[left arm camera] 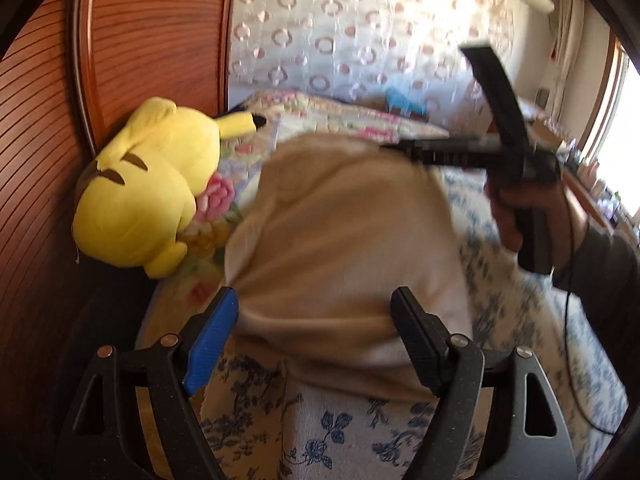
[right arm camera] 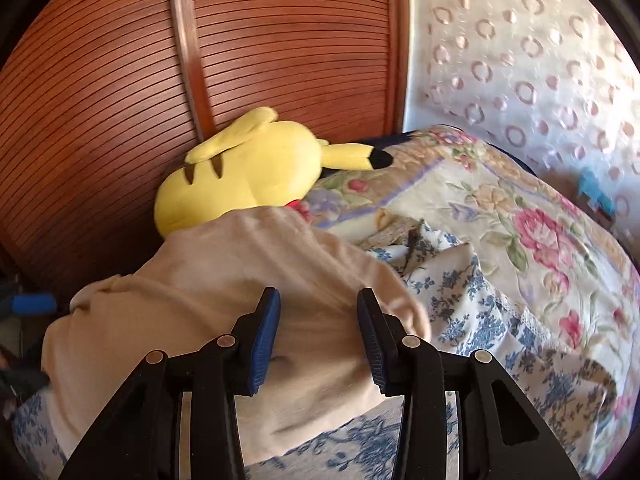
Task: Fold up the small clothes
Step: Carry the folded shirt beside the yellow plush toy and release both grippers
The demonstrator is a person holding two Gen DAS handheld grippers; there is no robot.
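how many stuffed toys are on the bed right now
1. A yellow plush toy with a black-tipped ear lies at the head of the bed against the slatted wooden panel, just beyond the beige garment. Others could be hidden under the bedding.

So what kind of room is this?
Probably a bedroom: a bed with a blue-flowered white sheet, a pink-rose floral quilt, and a yellow plush toy against the slatted wooden door.

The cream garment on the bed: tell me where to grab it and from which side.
Take the cream garment at its near hem, coming in low from the front. That edge lies loose on the blue floral sheet, while the far end bunches against the yellow plush.
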